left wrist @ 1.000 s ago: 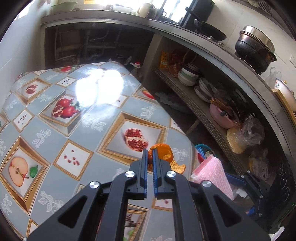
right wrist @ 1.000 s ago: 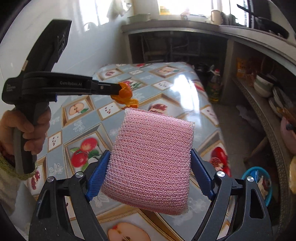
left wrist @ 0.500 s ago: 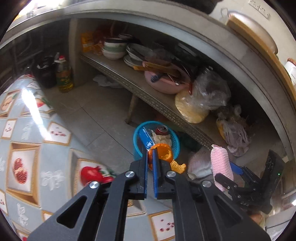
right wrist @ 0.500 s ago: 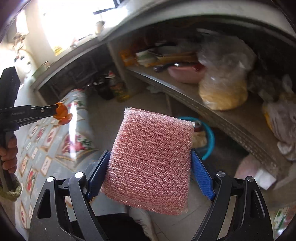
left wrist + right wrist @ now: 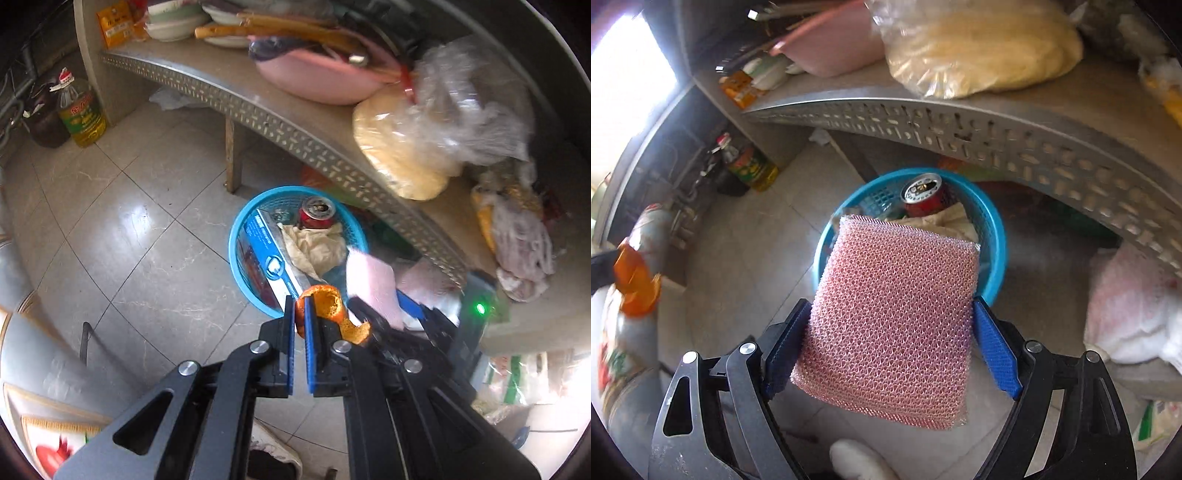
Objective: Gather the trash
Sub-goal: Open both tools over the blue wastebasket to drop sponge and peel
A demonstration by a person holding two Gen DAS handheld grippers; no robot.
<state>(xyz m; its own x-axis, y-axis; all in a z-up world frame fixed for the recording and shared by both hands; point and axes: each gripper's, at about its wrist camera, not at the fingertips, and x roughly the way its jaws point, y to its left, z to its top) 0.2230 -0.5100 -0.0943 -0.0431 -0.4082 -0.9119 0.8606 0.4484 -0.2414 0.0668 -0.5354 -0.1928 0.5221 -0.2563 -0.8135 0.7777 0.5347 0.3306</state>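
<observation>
Both grippers point steeply down: left gripper (image 5: pixel 300 314) with jaws pinched together, right gripper (image 5: pixel 892 328) with jaws spread wide.

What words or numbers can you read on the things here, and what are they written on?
None can be read for sure.
Yellow oil bottle with green label: red characters, too blurred.
Flat blue cardboard box in the round blue plastic basket: white print, too small.
Red drink can: markings on its top, too blurred.
Orange packet on the grey metal shelf: dark print, too small.
</observation>
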